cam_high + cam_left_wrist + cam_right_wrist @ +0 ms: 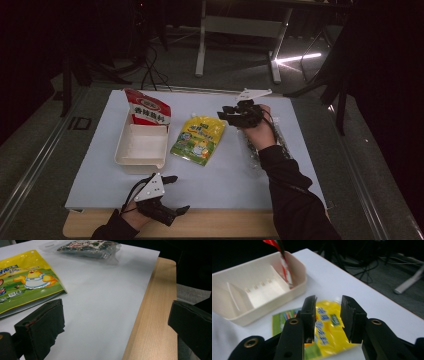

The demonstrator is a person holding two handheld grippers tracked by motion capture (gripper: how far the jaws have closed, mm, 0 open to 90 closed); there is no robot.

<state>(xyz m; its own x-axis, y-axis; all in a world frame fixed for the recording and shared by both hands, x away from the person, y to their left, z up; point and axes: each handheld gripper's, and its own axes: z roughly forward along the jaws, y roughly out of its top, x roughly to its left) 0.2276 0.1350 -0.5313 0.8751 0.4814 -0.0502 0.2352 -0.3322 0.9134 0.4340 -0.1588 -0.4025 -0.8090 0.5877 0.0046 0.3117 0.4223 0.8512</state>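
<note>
I see the right hand-held gripper hovering just past the top right corner of the yellow pouch, which lies flat on the white sheet near the middle of the counter. In the right gripper view the pouch sits below and beyond the jaws; they stand apart with nothing between them, so that gripper is released and the pouch is not touched. My left hand-held gripper rests at the near edge of the counter, well apart from the pouch, its jaws wide and empty; in the left gripper view the pouch lies ahead to the left.

The white sheet covers most of the light wooden counter, leaving a bare strip of wood along the near side. Around it the room is dark, with grey floor, cables and the white legs of a frame behind.

Just left of the pouch stands a cream tray with dividers inside, and a red and white packet stands upright in its far end, leaning on the wall. A clear bag of dark contents lies to the right, partly under the right hand and sleeve. Nothing lies between the right gripper and the pouch.
</note>
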